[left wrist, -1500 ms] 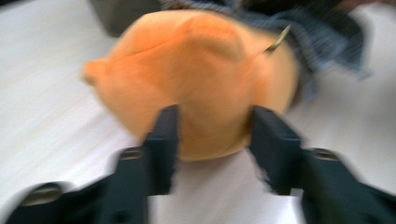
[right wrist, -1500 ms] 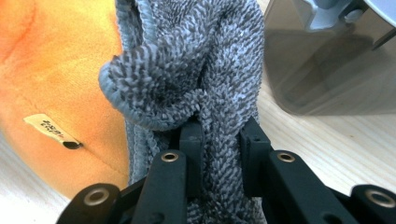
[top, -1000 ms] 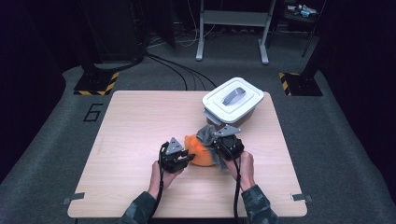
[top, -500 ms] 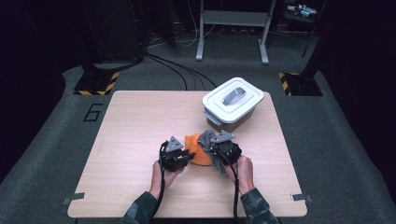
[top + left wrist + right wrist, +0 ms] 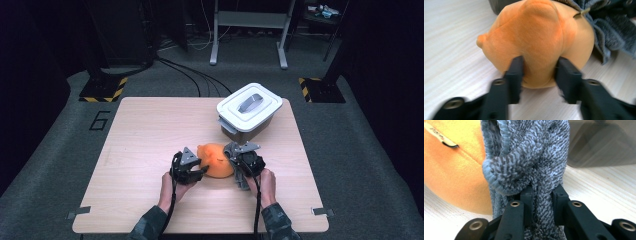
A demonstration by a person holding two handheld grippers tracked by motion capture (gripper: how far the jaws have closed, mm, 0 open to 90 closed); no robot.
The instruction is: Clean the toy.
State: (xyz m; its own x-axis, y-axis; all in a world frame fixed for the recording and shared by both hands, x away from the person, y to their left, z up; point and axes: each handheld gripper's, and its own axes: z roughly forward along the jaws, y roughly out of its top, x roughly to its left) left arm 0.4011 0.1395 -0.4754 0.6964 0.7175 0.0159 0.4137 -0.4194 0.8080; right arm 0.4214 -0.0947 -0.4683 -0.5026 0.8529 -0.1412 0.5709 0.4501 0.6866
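An orange plush toy (image 5: pixel 216 161) lies on the wooden table (image 5: pixel 150 130) between my two grippers. My left gripper (image 5: pixel 201 171) is at the toy's left side. In the left gripper view its jaws (image 5: pixel 539 72) have just been opening and stand on either side of a soft orange bulge (image 5: pixel 536 45) without pinching it. My right gripper (image 5: pixel 235 156) is at the toy's right side. In the right gripper view it (image 5: pixel 541 195) is shut on a bunched grey terry cloth (image 5: pixel 534 157), which lies against the toy (image 5: pixel 451 170). That cloth (image 5: pixel 614 32) also drapes at the far right of the left gripper view.
A white lidded bin (image 5: pixel 249 107) with a grey handle stands on the table's far right, just behind my right gripper; its dark wall (image 5: pixel 604 145) is close in the right gripper view. Beyond the table are cables and a stand's legs on the dark floor.
My right gripper has come down towards the table with the grey cloth in it. The toy now rests lower and rounder on the table. The left hand has stayed put.
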